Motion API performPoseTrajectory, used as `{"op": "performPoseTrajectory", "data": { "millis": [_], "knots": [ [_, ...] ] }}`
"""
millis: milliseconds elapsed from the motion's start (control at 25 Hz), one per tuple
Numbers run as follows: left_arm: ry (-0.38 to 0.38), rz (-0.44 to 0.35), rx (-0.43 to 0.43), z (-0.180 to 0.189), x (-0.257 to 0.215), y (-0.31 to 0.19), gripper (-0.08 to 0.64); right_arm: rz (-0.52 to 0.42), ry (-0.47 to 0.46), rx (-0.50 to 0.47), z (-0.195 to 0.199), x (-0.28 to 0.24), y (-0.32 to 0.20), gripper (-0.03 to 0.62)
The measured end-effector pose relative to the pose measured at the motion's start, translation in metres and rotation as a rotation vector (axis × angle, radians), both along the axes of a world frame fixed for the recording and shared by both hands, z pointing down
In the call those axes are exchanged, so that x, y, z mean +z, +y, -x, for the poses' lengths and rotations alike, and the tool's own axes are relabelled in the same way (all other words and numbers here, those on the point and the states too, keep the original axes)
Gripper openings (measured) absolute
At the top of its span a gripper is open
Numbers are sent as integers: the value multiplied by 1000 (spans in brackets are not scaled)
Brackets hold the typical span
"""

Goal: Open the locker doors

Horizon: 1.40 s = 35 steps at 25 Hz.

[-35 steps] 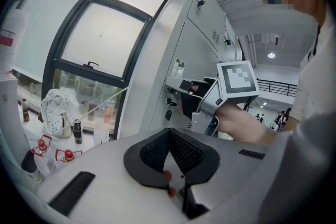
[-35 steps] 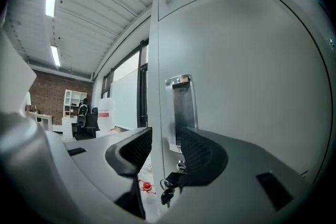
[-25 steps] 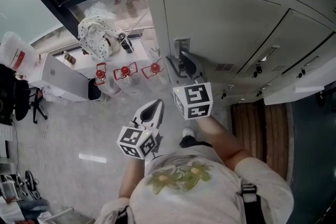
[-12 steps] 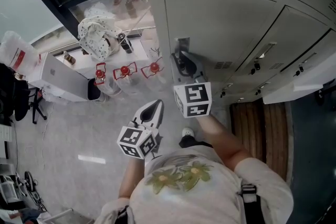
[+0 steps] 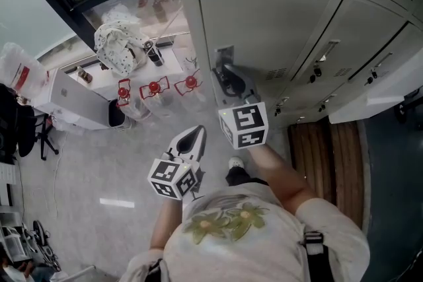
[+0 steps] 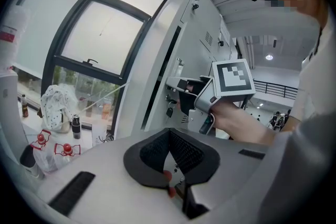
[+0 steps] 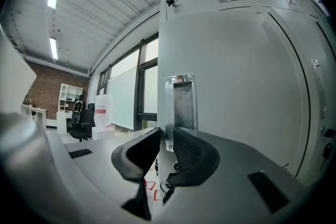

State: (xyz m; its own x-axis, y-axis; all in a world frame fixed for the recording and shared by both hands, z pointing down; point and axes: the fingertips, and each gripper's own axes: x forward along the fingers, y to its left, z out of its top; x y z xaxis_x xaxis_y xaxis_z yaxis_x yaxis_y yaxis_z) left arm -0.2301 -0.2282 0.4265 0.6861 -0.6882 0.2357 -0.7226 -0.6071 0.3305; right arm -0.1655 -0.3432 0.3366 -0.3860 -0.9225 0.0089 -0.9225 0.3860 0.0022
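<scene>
Closing from wide apart, the right gripper (image 7: 164, 140) has clamped onto the left edge of the pale grey metal locker door (image 5: 277, 30) by its recessed steel handle plate (image 7: 181, 105), and that window-side door now stands slightly ajar, so opening has begun; the left gripper (image 6: 170, 132) hangs shut, empty.

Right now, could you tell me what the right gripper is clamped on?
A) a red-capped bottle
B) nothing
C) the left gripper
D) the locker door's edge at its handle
D: the jaws of the right gripper have just closed on the edge of the door, just below its handle.
</scene>
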Motion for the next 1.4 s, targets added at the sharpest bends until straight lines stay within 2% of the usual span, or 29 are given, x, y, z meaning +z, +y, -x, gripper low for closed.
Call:
{"op": "performPoseTrajectory", "data": {
  "millis": [560,920,1400],
  "knots": [
    [5,-2,37,-7,5,34,29,20,12,-14,-6,1,40,86],
    [15,7,74,-20,9,54,29,41,6,-116,-11,0,64,86],
    [10,-1,125,-37,6,82,29,32,-1,-111,-30,0,101,86]
  ]
}}
